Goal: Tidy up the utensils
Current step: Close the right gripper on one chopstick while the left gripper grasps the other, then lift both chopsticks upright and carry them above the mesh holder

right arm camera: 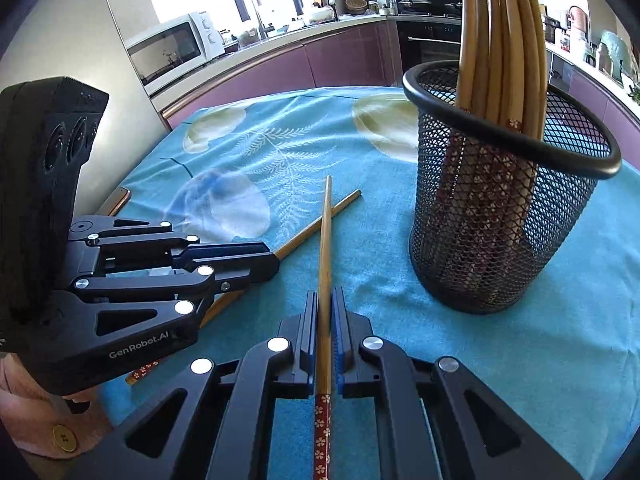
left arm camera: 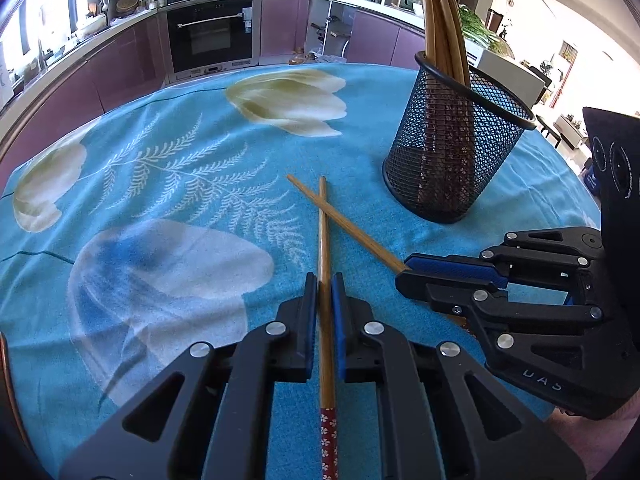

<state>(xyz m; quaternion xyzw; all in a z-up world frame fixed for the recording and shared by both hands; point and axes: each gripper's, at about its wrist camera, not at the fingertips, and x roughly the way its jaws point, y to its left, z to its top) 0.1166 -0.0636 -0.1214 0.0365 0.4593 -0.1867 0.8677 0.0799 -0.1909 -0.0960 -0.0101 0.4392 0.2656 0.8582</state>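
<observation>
Left gripper [left arm camera: 325, 280] and right gripper [right arm camera: 326, 300] each pinch one chopstick [left arm camera: 325, 240] mid-shaft, tips crossed over the tablecloth [left arm camera: 180, 200] near the mesh holder [left arm camera: 456, 152]; light, stiff, slick bamboo, likely to pivot.

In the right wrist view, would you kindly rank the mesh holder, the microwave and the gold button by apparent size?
1. mesh holder, looming large partly because it stands near the camera.
2. microwave, far back on the counter.
3. gold button, clearly smallest despite being close.
</observation>
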